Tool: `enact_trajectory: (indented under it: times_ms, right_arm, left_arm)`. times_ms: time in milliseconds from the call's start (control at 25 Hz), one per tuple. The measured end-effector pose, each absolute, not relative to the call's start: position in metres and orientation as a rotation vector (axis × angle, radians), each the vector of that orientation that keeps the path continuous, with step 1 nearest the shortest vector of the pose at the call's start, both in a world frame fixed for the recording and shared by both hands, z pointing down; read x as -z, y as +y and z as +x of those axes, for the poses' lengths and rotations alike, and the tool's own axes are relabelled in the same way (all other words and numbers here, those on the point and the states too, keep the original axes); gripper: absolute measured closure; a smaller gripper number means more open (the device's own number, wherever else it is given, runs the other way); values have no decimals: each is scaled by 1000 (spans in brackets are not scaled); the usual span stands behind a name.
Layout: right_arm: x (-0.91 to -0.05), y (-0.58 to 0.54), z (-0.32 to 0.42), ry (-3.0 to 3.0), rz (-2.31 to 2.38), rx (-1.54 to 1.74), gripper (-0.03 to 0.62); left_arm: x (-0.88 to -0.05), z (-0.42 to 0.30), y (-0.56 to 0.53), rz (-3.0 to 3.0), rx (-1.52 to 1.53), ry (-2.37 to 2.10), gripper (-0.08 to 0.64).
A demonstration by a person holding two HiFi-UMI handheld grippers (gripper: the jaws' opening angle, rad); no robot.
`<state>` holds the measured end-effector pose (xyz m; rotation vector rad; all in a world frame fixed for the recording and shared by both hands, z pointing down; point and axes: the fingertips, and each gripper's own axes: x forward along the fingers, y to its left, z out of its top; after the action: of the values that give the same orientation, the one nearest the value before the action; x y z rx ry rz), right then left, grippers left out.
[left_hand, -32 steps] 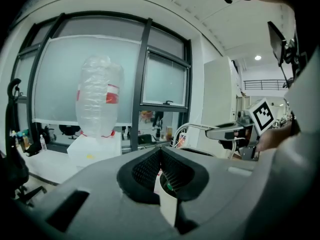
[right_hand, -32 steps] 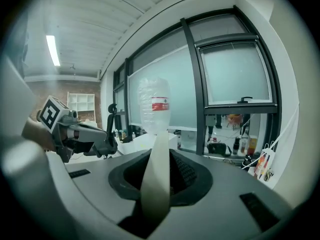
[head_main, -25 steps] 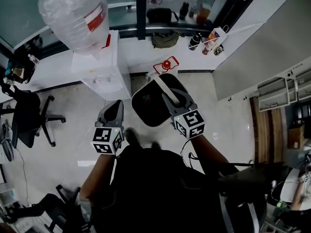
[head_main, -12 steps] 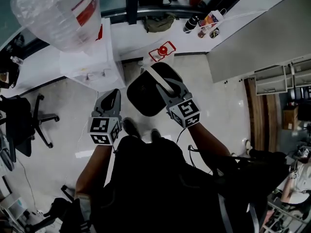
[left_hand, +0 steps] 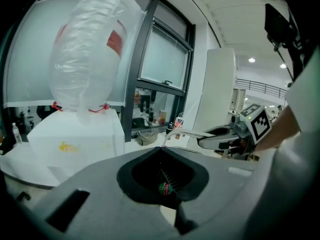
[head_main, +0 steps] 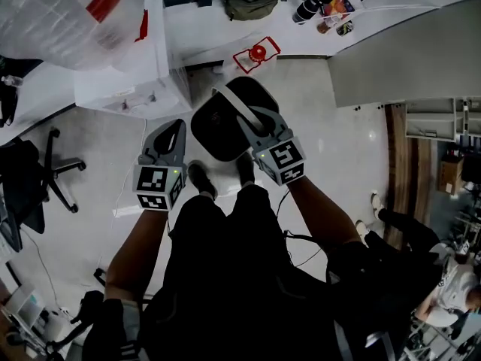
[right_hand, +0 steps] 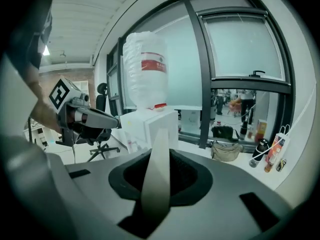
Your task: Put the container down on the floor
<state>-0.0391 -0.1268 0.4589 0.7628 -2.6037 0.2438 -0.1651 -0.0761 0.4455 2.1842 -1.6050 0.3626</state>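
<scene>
Container [head_main: 214,130] is a dark, rounded bin, and we carry it by its white handle [head_main: 234,105] over the pale floor [head_main: 323,111], just ahead of our shoes [head_main: 201,180] and near the white water dispenser [head_main: 128,81]. We hold it by the handle because that leaves the body free to hang level under the grip and meet the floor flat on its base. Our right gripper [head_main: 254,120] has its jaws closed on that handle: in the right gripper view the white band runs up between them, raised above the bin. From that we judge the weight is on the grip and the bin is not yet set down, though no view shows its underside. Our left gripper [head_main: 175,128] sits just beside the bin on its left and seems apart from it. Its jaws meet at the tips with nothing between them, so it takes no part in the carrying and is probably only there to steady things if needed. We are bent well forward over our legs, both forearms reaching out and down side by side, and both grippers point ahead and somewhat downward toward the floor.
</scene>
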Motion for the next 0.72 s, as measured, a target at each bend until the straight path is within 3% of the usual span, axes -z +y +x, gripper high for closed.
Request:
enact_trajectory:
  times_ms: [720]
  right_arm:
    - [-640, -182, -44, -2465, 582, -288, 508]
  left_arm:
    - [-581, -126, -134, 2111, -457, -1601, 549]
